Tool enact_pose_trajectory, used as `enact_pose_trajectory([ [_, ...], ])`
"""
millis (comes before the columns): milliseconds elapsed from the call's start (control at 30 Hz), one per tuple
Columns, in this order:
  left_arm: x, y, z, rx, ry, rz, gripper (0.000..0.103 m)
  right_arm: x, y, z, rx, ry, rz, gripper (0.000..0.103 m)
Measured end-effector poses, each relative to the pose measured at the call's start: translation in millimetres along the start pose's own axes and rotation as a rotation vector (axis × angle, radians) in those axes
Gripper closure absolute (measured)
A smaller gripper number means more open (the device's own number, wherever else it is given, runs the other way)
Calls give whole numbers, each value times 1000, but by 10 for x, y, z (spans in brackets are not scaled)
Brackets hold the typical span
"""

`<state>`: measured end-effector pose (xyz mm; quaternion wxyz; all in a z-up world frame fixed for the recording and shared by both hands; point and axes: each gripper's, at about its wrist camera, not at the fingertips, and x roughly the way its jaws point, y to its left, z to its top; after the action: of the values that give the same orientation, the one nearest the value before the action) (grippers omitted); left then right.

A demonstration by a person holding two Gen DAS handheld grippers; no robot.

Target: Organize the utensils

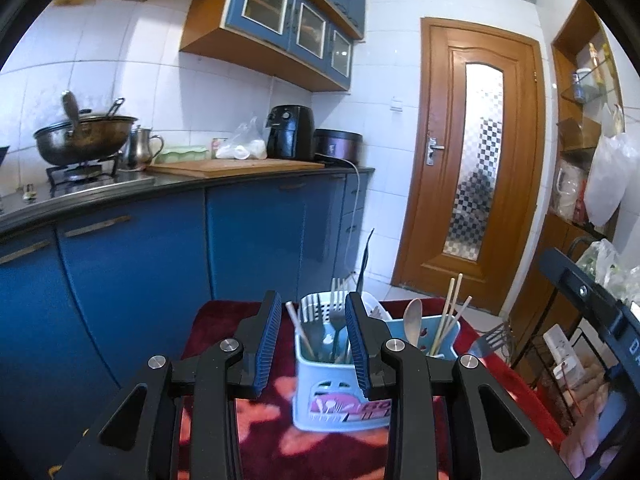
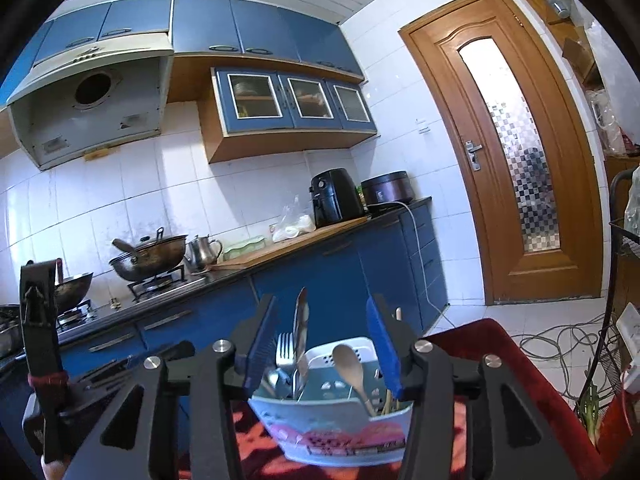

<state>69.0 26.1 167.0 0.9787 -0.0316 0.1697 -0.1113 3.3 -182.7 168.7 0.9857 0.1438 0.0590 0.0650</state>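
Kitchen w/ blue base cabinets (image 1: 132, 264) and a wooden door (image 1: 476, 160) stood well behind the landmark here: a light-blue plastic utensil caddy (image 1: 340, 396), which sat on a red patterned cloth (image 1: 224, 320). Behind the caddy & to its left, a countertop ran along the wall w/ a wok (image 1: 84, 136) on a gas burner, a black air fryer (image 1: 290, 132) farther along toward the door. Both grippers hung just in front of the caddy, pointed at it. Left gripper (image 1: 312, 344) had its blue pads partly apart, nothing between them; caddy's left compartment showed through the gap. Right gripper (image 2: 322, 348) stood a bit wider, also empty, framing the caddy's top. Inside the caddy: forks (image 1: 338, 304) upright in the left compartment w/ a chopstick (image 1: 300, 330) leaning at its left wall; a wooden spoon (image 1: 414, 320) and several chopsticks (image 1: 450, 312) in the right compartment. In the right wrist view a knife blade (image 2: 301, 320) rose above the forks. Another fork (image 1: 492, 340) lay on the cloth just right of the caddy. A person's fingertips (image 1: 592, 432) showed at far right.
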Motion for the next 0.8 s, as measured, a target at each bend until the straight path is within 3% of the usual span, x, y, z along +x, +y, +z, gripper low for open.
enact_pose_trajectory([
  [167, -247, 78, -38, -12, 8, 15, 68, -147, -3, -103, 10, 55, -6, 46],
  [300, -427, 110, -151, -22, 17, 5, 54, -248, -59, -222, 11, 97, -23, 40],
  [600, -541, 53, -539, -15, 71, -13, 37, -410, -167, -529, -43, 199, -88, 21],
  [800, -474, 15, -785, -6, 112, -42, 37, -396, -220, -714, -49, 254, -109, 12],
])
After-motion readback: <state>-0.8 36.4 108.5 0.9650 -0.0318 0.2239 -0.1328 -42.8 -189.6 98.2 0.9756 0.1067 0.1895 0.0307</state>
